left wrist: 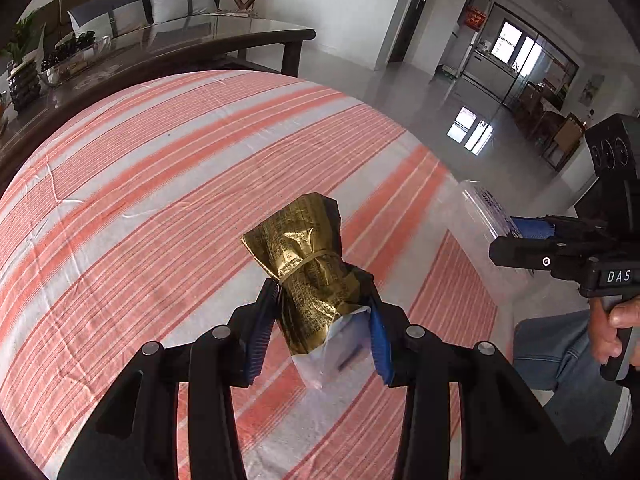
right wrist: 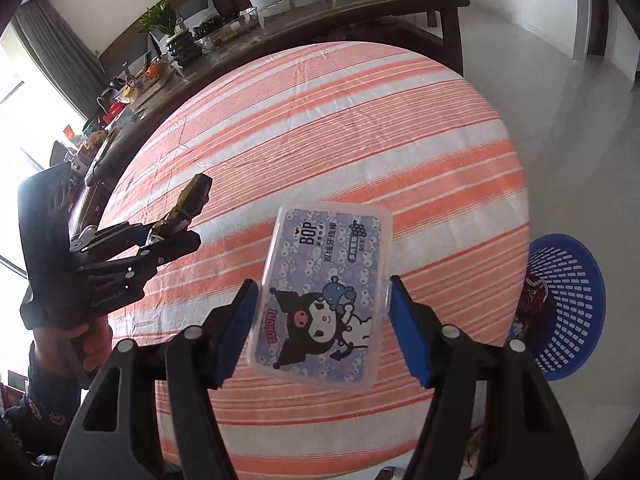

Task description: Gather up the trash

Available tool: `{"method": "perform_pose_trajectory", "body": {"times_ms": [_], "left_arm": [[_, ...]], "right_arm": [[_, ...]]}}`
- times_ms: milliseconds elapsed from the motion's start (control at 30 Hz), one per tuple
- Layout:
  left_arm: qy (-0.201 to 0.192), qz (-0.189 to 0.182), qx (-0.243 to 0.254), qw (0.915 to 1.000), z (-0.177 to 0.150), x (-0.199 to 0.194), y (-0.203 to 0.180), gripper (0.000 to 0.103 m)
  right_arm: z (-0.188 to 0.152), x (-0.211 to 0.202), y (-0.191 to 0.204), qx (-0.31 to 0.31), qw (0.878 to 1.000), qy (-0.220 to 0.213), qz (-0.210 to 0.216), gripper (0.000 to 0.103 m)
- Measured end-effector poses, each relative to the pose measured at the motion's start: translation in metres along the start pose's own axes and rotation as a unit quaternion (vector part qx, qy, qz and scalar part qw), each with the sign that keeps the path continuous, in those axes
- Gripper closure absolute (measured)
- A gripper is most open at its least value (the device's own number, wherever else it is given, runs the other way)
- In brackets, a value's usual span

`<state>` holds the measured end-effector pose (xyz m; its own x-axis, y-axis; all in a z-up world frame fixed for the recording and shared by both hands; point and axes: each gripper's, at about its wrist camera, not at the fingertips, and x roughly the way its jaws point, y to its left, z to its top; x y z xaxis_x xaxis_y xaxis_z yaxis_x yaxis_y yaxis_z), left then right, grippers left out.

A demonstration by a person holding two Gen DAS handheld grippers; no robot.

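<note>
A: Left gripper [left wrist: 324,320]?
B: Clamped on a crumpled gold wrapper [left wrist: 306,276], held above the striped tablecloth [left wrist: 160,184].
A: Right gripper [right wrist: 324,320]?
B: Pinching a clear plastic floss-pick box [right wrist: 320,296] by its long sides, over the cloth too. Blue basket [right wrist: 568,304] on the floor right of the table.
</note>
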<state>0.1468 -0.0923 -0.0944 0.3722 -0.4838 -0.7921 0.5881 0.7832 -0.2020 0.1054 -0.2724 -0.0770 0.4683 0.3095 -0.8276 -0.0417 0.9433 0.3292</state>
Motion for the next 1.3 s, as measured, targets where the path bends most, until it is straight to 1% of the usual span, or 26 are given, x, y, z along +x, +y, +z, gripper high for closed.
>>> {"method": "perform_pose_trajectory", "body": {"times_ms": [67, 200, 267, 333, 400, 467, 533, 600, 733, 833, 967, 1000, 1033, 1067, 1100, 1133, 1167, 1200, 1267, 1300], "left_arm": [[0.002, -0.023, 0.019, 0.9995, 0.005, 0.005, -0.029, 0.061], [0.015, -0.069, 0.060, 0.9957, 0.016, 0.024, -0.092, 0.061], [0.027, -0.093, 0.074, 0.9926, 0.020, 0.037, -0.126, 0.061], [0.043, -0.111, 0.084, 0.9893, 0.025, 0.054, -0.158, 0.061], [0.062, -0.119, 0.097, 0.9862, 0.029, 0.076, -0.190, 0.061], [0.078, -0.121, 0.105, 0.9841, 0.036, 0.103, -0.218, 0.061], [0.094, -0.124, 0.103, 0.9825, 0.043, 0.132, -0.240, 0.061], [0.108, -0.118, 0.103, 0.9818, 0.050, 0.163, -0.257, 0.060], [0.133, -0.104, 0.094, 0.9812, 0.058, 0.225, -0.276, 0.060], [0.153, -0.096, 0.087, 0.9797, 0.058, 0.267, -0.282, 0.060], [0.170, -0.082, 0.086, 0.9784, 0.055, 0.315, -0.285, 0.059], [0.172, -0.077, 0.085, 0.9783, 0.053, 0.324, -0.283, 0.054], [0.173, -0.072, 0.084, 0.9787, 0.053, 0.331, -0.282, 0.046], [0.174, -0.067, 0.082, 0.9790, 0.053, 0.336, -0.281, 0.041], [0.174, -0.062, 0.080, 0.9796, 0.051, 0.336, -0.280, 0.034], [0.171, -0.058, 0.078, 0.9804, 0.051, 0.333, -0.277, 0.027], [0.164, -0.054, 0.077, 0.9820, 0.051, 0.329, -0.276, 0.023], [0.151, -0.050, 0.077, 0.9842, 0.052, 0.322, -0.275, 0.017], [0.124, -0.040, 0.082, 0.9881, 0.055, 0.306, -0.275, 0.015], [0.113, -0.041, 0.087, 0.9889, 0.056, 0.295, -0.275, 0.015]], "right_arm": [[-0.004, -0.019, -0.022, 0.017, 1.000, -0.017, -0.003, 0.039], [-0.021, -0.056, -0.091, 0.071, 0.995, -0.050, -0.042, 0.039], [-0.035, -0.066, -0.134, 0.111, 0.990, -0.052, -0.063, 0.039], [-0.052, -0.068, -0.178, 0.155, 0.984, -0.045, -0.080, 0.039], [-0.067, -0.062, -0.219, 0.196, 0.976, -0.030, -0.092, 0.039], [-0.079, -0.055, -0.253, 0.229, 0.968, -0.023, -0.101, 0.039], [-0.083, -0.050, -0.281, 0.250, 0.962, -0.025, -0.107, 0.039], [-0.082, -0.044, -0.304, 0.266, 0.958, -0.029, -0.108, 0.039], [-0.079, -0.032, -0.340, 0.292, 0.950, -0.036, -0.101, 0.039], [-0.079, -0.023, -0.362, 0.311, 0.945, -0.040, -0.095, 0.039], [-0.079, -0.005, -0.387, 0.339, 0.936, -0.039, -0.089, 0.039], [-0.080, 0.002, -0.394, 0.348, 0.933, -0.035, -0.085, 0.038], [-0.082, 0.009, -0.401, 0.357, 0.930, -0.028, -0.081, 0.038], [-0.085, 0.017, -0.407, 0.363, 0.928, -0.020, -0.077, 0.037], [-0.088, 0.026, -0.411, 0.366, 0.928, -0.012, -0.068, 0.033], [-0.091, 0.031, -0.413, 0.367, 0.928, -0.009, -0.063, 0.019], [-0.094, 0.033, -0.414, 0.365, 0.929, -0.011, -0.068, 0.016], [-0.095, 0.032, -0.414, 0.362, 0.929, -0.014, -0.071, 0.015], [-0.098, 0.025, -0.413, 0.360, 0.930, -0.024, -0.076, 0.014], [-0.099, 0.019, -0.412, 0.358, 0.929, -0.031, -0.083, 0.012]]}}
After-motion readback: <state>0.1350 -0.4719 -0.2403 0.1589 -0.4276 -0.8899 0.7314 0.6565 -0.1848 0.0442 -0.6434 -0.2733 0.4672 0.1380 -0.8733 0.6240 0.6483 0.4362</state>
